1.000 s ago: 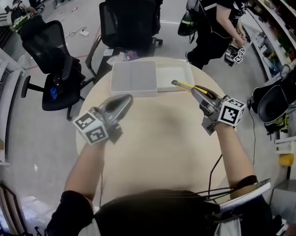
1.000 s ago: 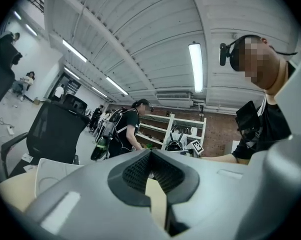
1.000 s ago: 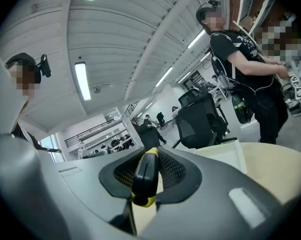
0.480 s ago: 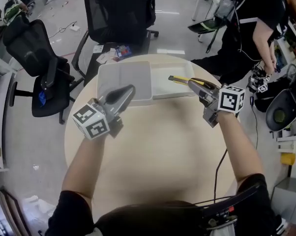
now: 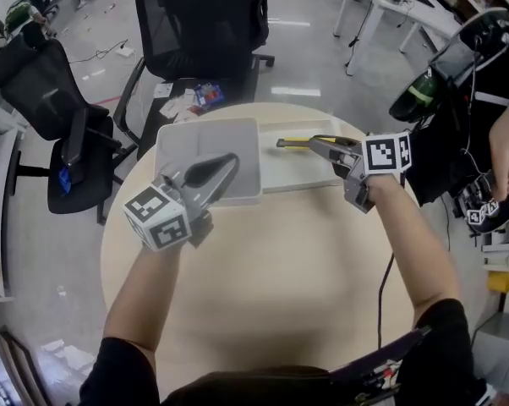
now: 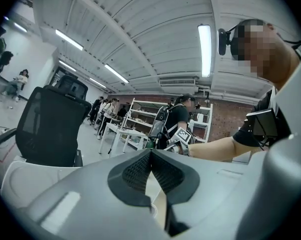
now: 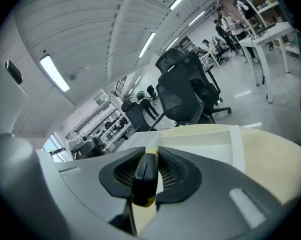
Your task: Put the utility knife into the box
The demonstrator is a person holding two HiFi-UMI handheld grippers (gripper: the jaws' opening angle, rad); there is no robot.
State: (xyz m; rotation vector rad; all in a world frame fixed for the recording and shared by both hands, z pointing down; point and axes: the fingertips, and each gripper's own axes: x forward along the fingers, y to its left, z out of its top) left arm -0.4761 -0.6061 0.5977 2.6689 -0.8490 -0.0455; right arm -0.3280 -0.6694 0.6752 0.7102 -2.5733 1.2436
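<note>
Fingers [image 7: 175, 171] of the right gripper [image 5: 320, 145] clamp the knife [image 5: 293, 143]; the left gripper's [image 5: 227, 164] fingers [image 6: 133, 171] are pressed together, empty. Round tabletop [image 5: 271, 260] carries a grey box [image 5: 187, 138] and, touching its right side, a flatter white tray [image 5: 297, 172]. Left gripper hovers over the box's near right corner. Yellow-and-black knife sticks out above the tray, outside the box.

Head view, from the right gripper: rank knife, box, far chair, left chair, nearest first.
1. Knife: clamped in the right gripper.
2. Box: on the table, to its left.
3. Far chair: beyond the table's far edge.
4. Left chair: farthest, off to the left.
</note>
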